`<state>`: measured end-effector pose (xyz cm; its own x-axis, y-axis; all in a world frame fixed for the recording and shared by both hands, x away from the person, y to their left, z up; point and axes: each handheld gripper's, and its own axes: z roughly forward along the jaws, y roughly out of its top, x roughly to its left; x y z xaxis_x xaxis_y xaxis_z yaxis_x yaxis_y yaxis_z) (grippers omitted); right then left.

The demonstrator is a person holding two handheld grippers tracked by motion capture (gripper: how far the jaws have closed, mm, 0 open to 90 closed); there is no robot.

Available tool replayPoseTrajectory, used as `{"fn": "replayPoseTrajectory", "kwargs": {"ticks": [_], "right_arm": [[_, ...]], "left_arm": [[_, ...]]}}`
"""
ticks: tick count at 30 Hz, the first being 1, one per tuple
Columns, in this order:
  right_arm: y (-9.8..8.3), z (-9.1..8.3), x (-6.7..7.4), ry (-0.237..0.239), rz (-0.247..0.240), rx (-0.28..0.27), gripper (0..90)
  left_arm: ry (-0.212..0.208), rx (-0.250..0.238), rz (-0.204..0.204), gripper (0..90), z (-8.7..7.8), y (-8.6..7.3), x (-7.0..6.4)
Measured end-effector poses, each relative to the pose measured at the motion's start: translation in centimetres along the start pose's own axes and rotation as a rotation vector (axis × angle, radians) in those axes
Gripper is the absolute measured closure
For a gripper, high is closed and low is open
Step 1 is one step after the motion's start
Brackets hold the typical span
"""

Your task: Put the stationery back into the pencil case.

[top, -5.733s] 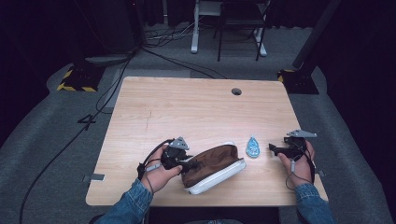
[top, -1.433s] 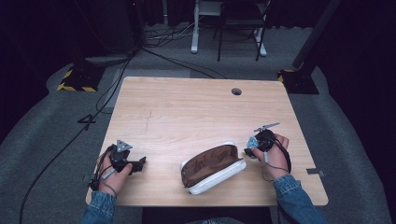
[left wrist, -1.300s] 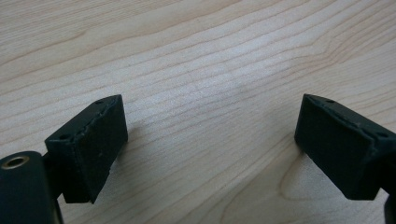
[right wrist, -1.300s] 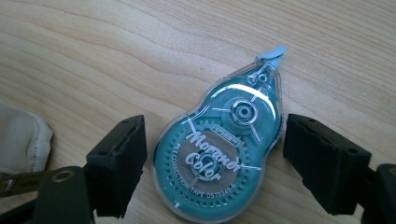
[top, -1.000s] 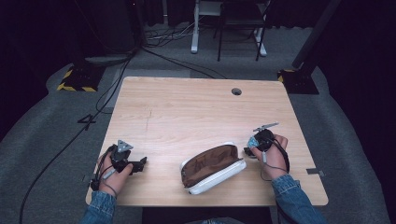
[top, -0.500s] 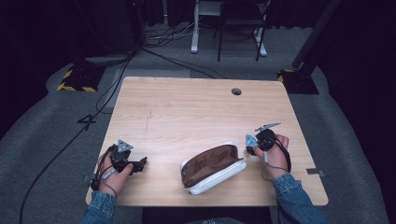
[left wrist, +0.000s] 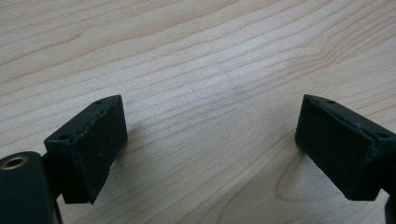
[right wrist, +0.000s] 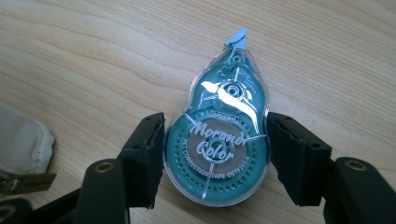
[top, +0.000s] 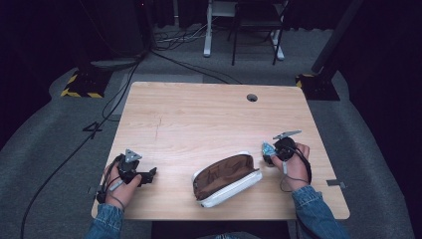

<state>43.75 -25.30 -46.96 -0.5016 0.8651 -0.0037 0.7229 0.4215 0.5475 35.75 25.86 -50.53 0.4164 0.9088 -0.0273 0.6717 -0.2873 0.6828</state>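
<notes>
A teal correction tape dispenser (right wrist: 217, 140) lies flat on the wooden table (top: 199, 119), to the right of an open brown and white pouch (top: 226, 179). My right gripper (right wrist: 215, 126) has just been closing, and its pads now press on the dispenser's round body from both sides. In the high view the right gripper (top: 271, 152) holds the dispenser (top: 267, 148) low over the table near the right edge. My left gripper (top: 152, 173) rests at the front left, well away from the pouch. Its jaws stand wide apart with bare wood between them, as the left gripper (left wrist: 210, 121) view shows.
A corner of the pouch (right wrist: 18, 144) shows at the left of the right gripper view. The table has a cable hole (top: 252, 97) at the back. A chair and desk legs (top: 244, 30) stand on the floor beyond, with cables (top: 124, 89) trailing at the left.
Since the oldest frame the left gripper has left the pouch and moved to the front left, and the right gripper has moved left to the dispenser. Over the last second both hands stay put.
</notes>
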Motion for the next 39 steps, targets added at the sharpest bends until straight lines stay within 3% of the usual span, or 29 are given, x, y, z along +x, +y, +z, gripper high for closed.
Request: {"fn": "replayPoseTrajectory", "kwargs": {"ticks": [19,28,39], "right_arm": [[1.0,-3.8,1.1,0.021,-0.033,-0.09,39.7],[1.5,-6.6,2.7,0.04,-0.076,-0.141,39.7],[1.9,-8.6,5.0,0.064,-0.143,-0.166,39.7]], "left_arm": [[0.001,0.0,0.006,8.3,0.1,0.1,0.0],[0.001,0.001,0.006,7.9,0.1,0.1,0.0],[-0.003,0.002,0.002,7.7,0.1,0.1,0.0]]}}
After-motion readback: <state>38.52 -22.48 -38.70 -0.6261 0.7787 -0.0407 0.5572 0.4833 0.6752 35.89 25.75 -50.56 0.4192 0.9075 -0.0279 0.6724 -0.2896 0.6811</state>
